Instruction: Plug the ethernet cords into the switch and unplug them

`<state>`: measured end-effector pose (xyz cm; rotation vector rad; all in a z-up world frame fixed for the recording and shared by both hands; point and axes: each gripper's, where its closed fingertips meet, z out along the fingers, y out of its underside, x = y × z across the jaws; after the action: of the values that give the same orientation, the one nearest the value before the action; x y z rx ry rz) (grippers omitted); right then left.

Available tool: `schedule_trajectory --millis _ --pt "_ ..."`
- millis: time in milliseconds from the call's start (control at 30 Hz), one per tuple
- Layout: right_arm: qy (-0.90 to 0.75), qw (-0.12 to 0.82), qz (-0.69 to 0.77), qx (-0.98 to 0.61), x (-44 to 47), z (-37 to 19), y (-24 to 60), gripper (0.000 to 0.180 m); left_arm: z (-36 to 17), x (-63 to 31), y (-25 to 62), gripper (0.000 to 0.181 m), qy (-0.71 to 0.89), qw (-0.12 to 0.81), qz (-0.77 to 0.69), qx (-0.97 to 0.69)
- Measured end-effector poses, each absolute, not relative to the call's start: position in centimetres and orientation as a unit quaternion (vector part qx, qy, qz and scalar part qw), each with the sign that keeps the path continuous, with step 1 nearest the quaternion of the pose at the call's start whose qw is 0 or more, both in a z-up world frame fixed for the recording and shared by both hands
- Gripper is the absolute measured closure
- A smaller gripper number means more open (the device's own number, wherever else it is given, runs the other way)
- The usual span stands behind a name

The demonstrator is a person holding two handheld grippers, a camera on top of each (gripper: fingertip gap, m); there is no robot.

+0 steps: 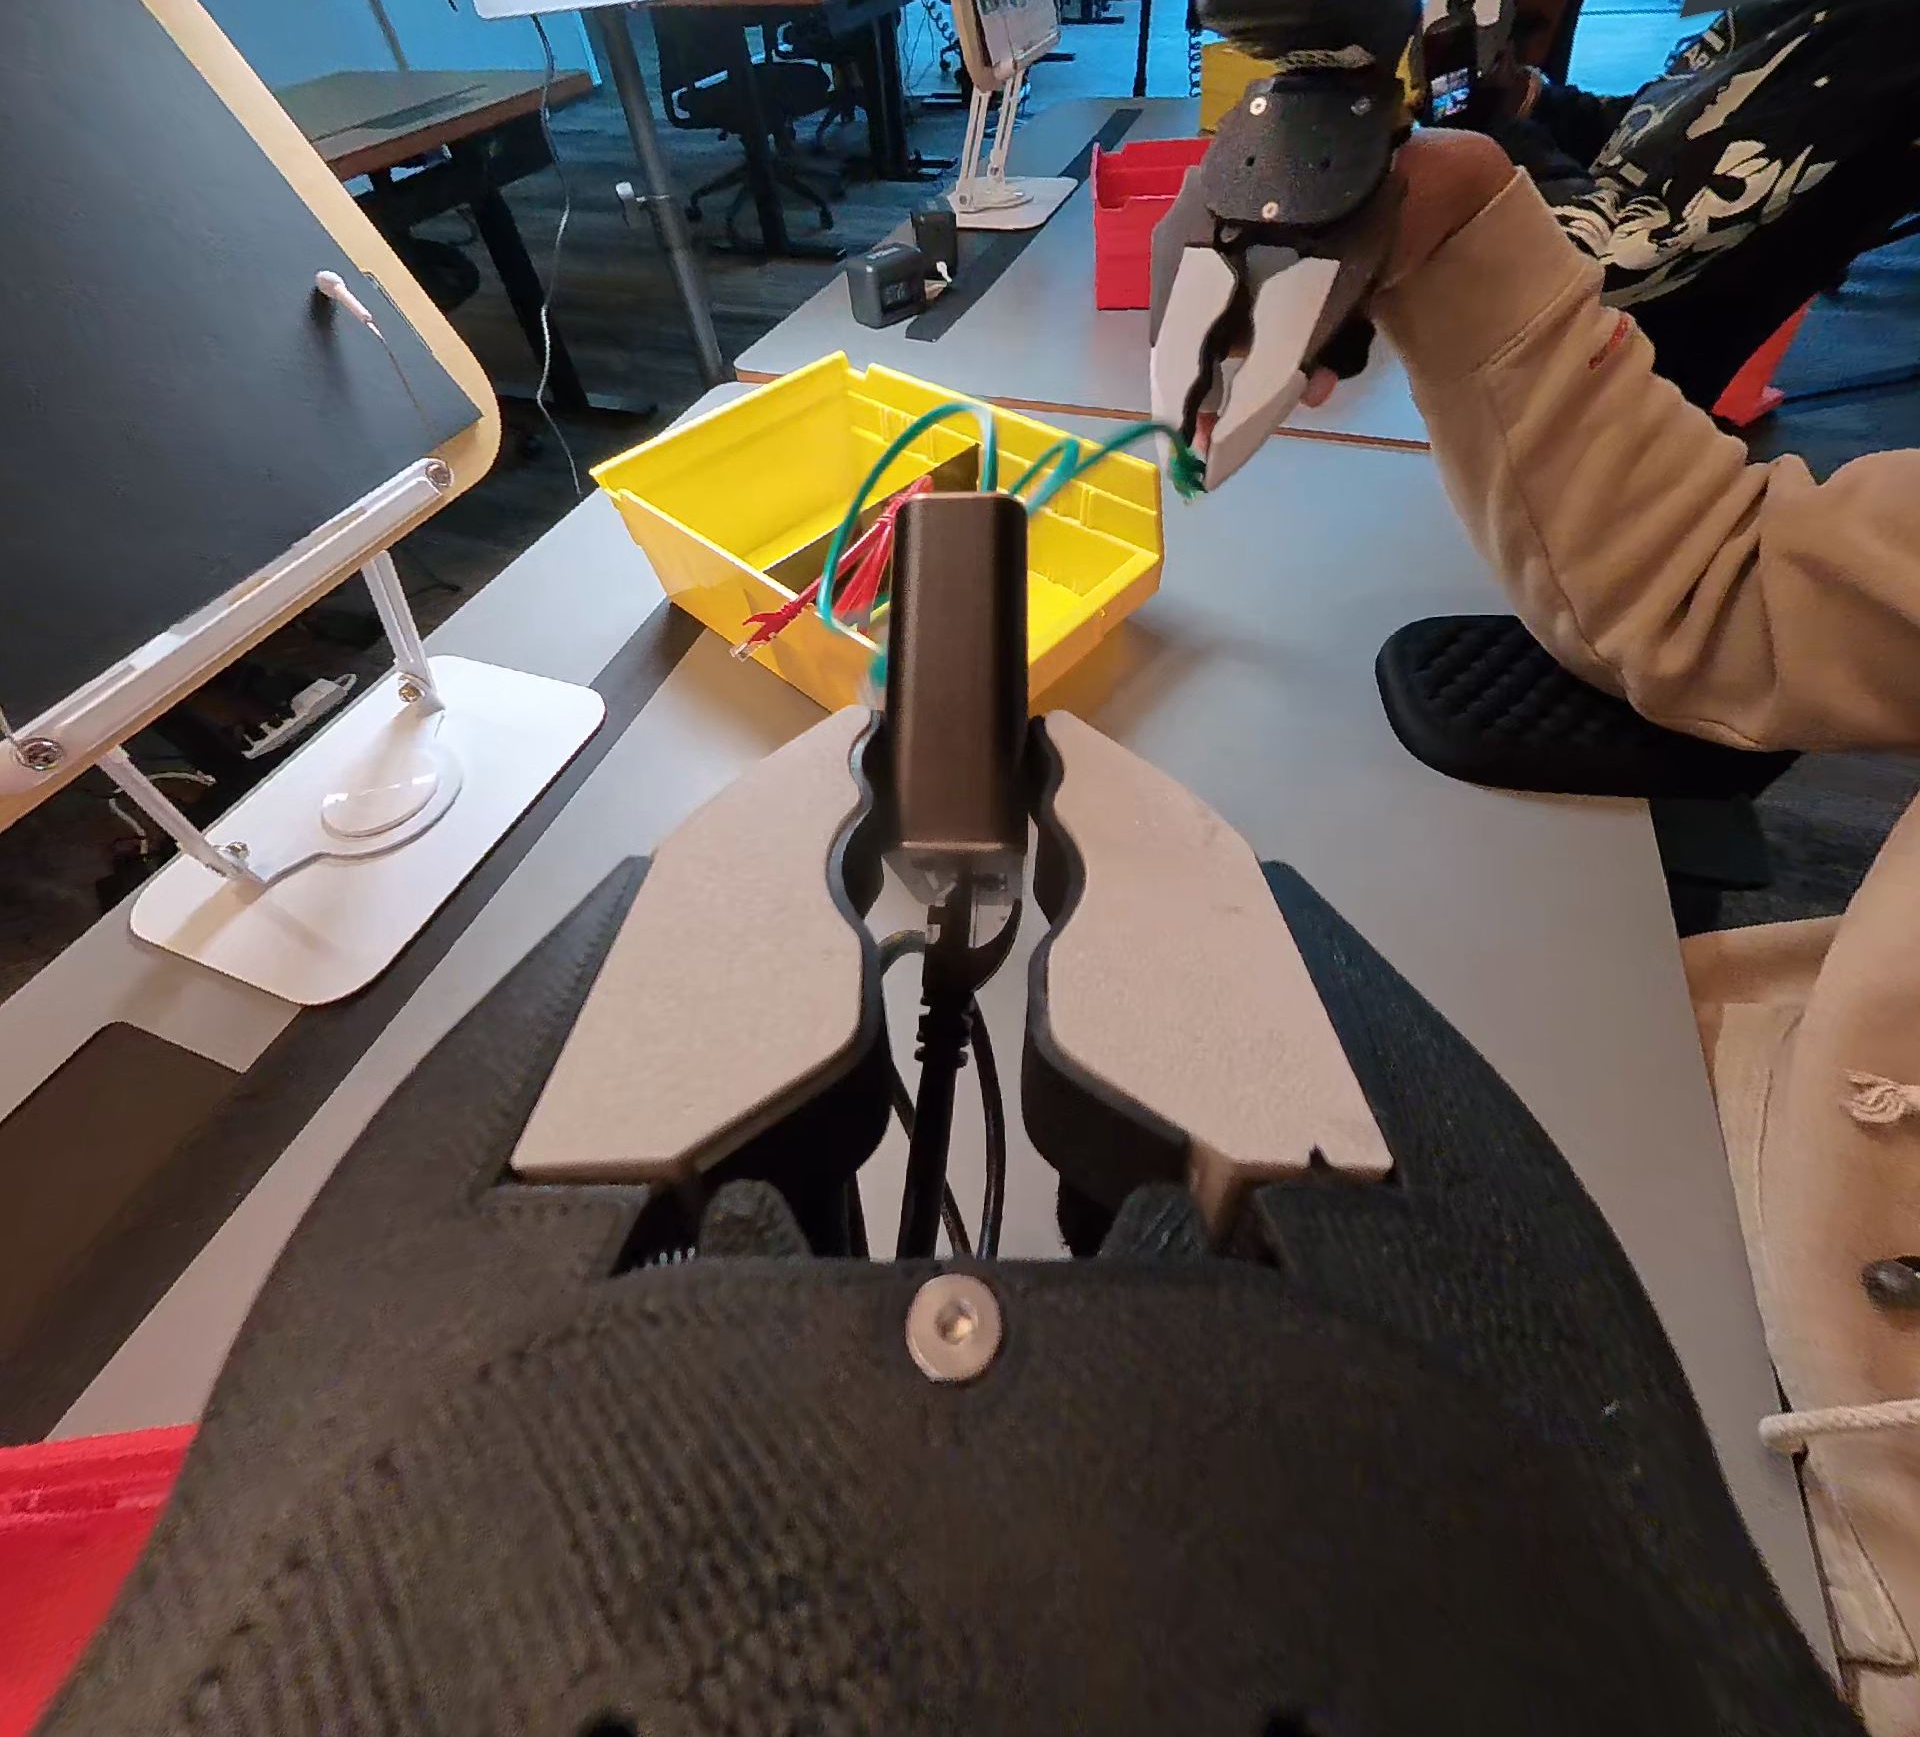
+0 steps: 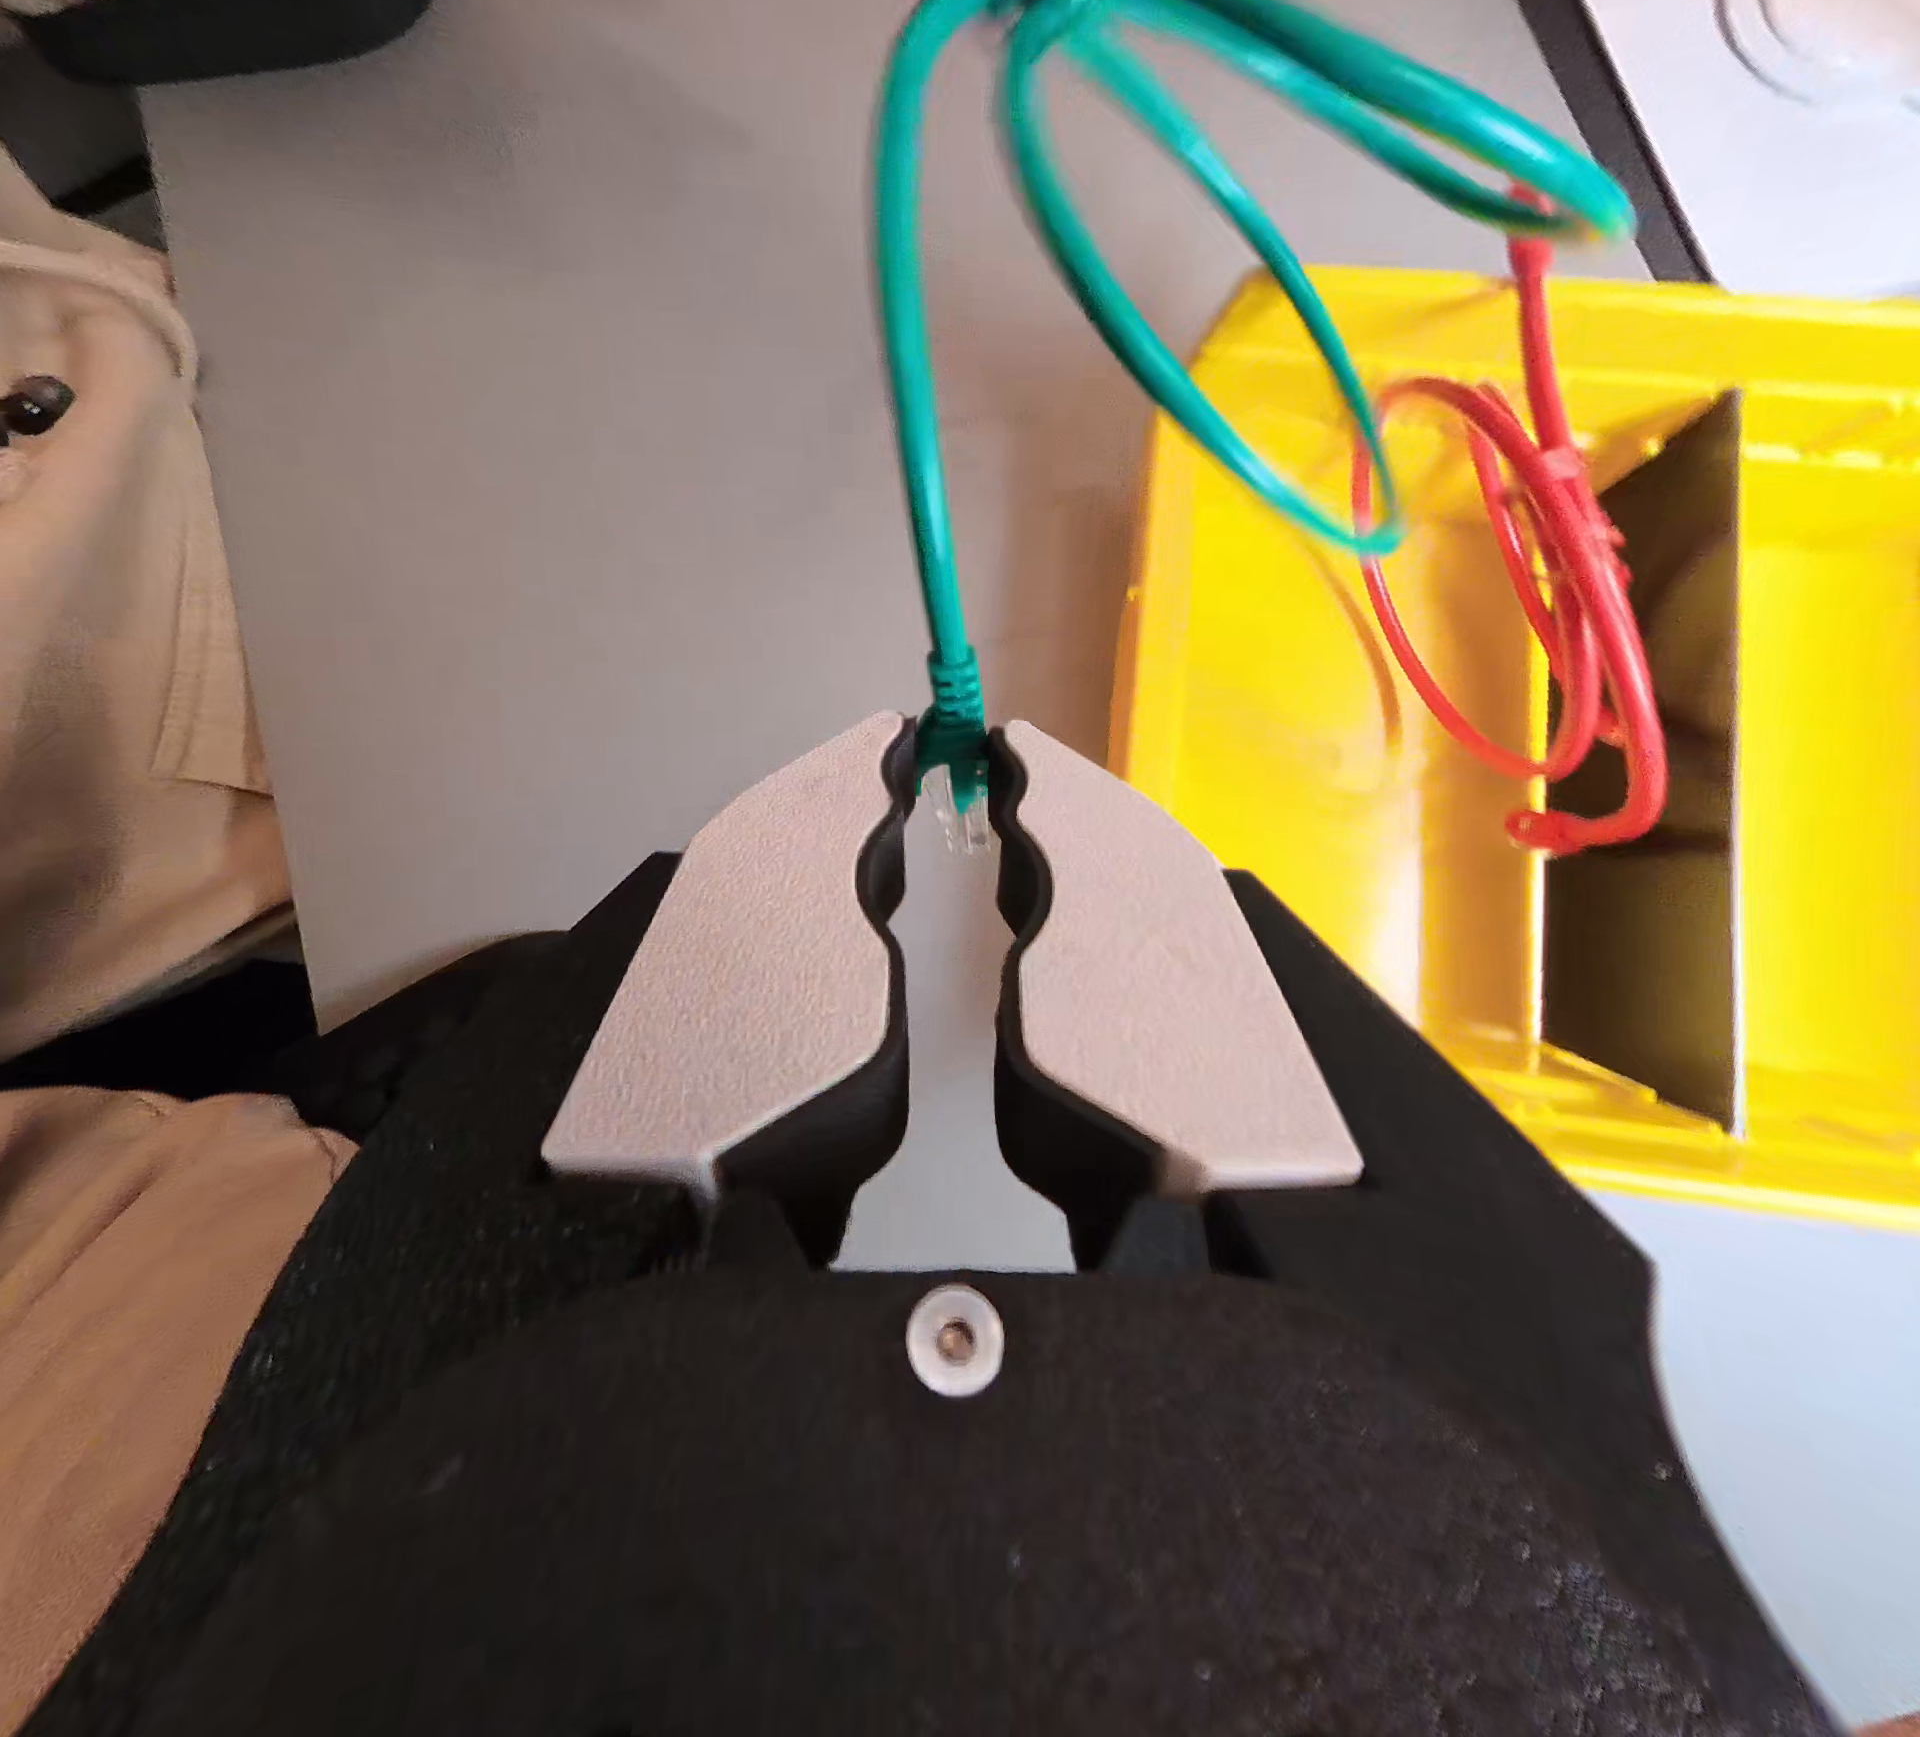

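Note:
My left gripper (image 1: 951, 742) is shut on a black switch (image 1: 956, 669) and holds it above the grey table, with a black cable (image 1: 940, 1064) trailing from its near end. My right gripper (image 2: 951, 752) is shut on the plug of a green ethernet cord (image 2: 914, 337); it also shows in the left wrist view (image 1: 1210, 440), raised at the right. The green cord (image 1: 935, 430) loops down toward a yellow bin (image 1: 727, 482). A red ethernet cord (image 2: 1558, 544) lies in the bin (image 2: 1818, 752); in the left wrist view the red cord (image 1: 862, 565) hangs over the bin's front edge.
A dark board on a white stand (image 1: 364, 814) is at the left. A red bin (image 1: 1138, 222) and a small grey device (image 1: 883, 290) sit on the far table. A black chair seat (image 1: 1538, 700) and a person's beige sleeve (image 1: 1662, 524) are at the right.

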<state>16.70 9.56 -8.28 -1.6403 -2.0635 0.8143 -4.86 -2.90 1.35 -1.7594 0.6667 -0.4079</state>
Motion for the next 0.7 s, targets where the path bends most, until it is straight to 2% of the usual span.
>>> schedule_trajectory --millis 100,200,300,500,533,700 --pt "-0.719 0.168 0.298 -0.605 18.1 -9.0 10.4 0.168 1.2 -4.7 -2.9 0.156 0.288 0.569 -0.174 -0.75" --pt "-0.697 0.188 0.285 -0.63 18.7 -9.0 12.2 0.168 1.2 -4.8 -2.9 0.156 0.287 0.569 -0.174 -0.751" --pt "-0.68 0.26 0.289 -0.621 18.7 -6.8 13.5 0.168 1.1 -4.9 -2.9 0.156 0.287 0.568 -0.173 -0.752" --pt "-0.659 0.404 0.39 -0.501 17.8 1.0 11.4 0.169 0.9 -4.8 -2.8 0.156 0.289 0.566 -0.172 -0.753" --pt "-0.647 0.43 0.401 -0.485 17.8 2.3 11.2 0.18 0.9 -4.8 -2.8 0.156 0.29 0.566 -0.172 -0.752" --pt "-0.575 0.536 0.424 -0.449 18.9 7.3 11.7 0.18 0.8 -4.7 -2.8 0.156 0.292 0.564 -0.171 -0.753"
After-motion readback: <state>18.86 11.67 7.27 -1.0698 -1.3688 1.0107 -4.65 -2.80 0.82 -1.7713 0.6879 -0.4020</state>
